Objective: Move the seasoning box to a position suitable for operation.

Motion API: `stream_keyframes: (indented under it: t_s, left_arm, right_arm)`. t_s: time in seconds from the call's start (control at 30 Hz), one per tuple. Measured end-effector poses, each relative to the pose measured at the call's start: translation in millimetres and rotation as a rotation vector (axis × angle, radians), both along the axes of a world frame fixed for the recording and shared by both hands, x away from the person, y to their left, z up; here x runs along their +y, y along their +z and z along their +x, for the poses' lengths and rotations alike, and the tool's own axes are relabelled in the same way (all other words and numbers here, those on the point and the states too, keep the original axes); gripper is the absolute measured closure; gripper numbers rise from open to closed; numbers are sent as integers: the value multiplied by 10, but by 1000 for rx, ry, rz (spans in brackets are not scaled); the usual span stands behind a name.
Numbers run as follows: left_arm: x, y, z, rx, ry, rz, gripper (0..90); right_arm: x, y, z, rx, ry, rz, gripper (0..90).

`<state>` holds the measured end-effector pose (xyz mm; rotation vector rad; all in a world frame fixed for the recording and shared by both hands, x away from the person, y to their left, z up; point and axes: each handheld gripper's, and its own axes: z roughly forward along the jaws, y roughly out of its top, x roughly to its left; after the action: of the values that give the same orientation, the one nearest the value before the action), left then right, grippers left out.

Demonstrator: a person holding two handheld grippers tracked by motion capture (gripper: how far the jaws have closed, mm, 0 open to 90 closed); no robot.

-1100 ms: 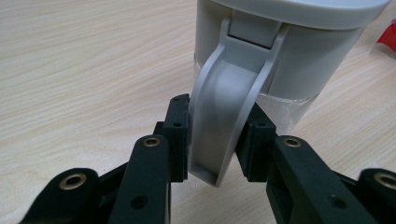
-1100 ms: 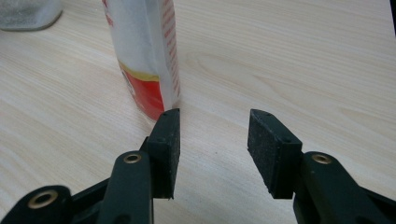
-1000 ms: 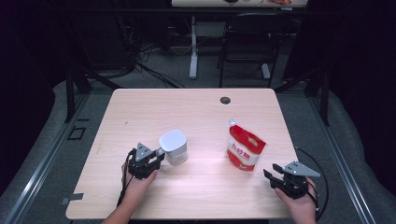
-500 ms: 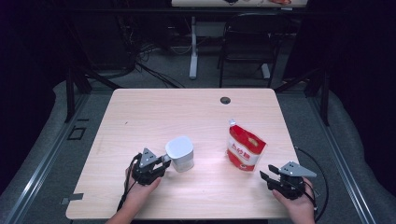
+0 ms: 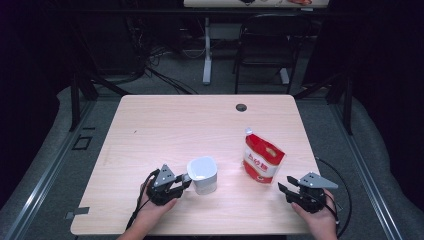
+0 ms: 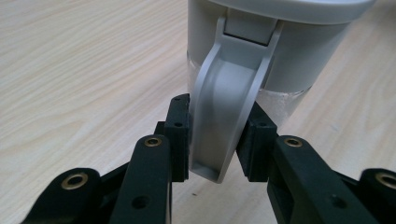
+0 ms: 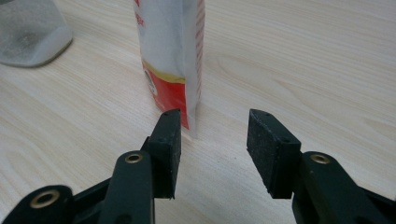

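The jug's handle (image 6: 229,102) was pinched by the left gripper (image 6: 218,135) on the table (image 5: 165,125); the right gripper (image 7: 213,144) was held spread beside the pouch (image 7: 170,56).

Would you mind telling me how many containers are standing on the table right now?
2. The white jug stands near the front edge, its handle clamped by the left hand-held gripper. The red-and-white pouch stands to its right, just ahead of the open right hand-held gripper.

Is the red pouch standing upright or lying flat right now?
Upright. The red pouch stands on its base on the table, spout corner up; the right gripper view shows it rising vertically.
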<state>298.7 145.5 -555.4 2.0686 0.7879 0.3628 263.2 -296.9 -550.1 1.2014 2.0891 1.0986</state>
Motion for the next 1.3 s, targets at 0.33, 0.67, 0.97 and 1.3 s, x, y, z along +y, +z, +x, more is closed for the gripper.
stream_keyframes:
  t_s: [0.33, 0.67, 0.97, 1.3]
  left_arm:
    - [84, -1, -15, 13, -1, -16, 680]
    - [206, 84, -28, 3, 90, 0, 701]
    - [236, 28, 150, 26, 138, -77, 777]
    - [101, 35, 261, -23, 120, -26, 812]
  right_arm:
    - [-10, 45, -51, -26, 8, -6, 550]
    - [-17, 100, -129, -49, -1, 9, 553]
    - [13, 144, -174, -71, 7, 11, 553]
    - [52, 198, -226, -82, 17, 24, 583]
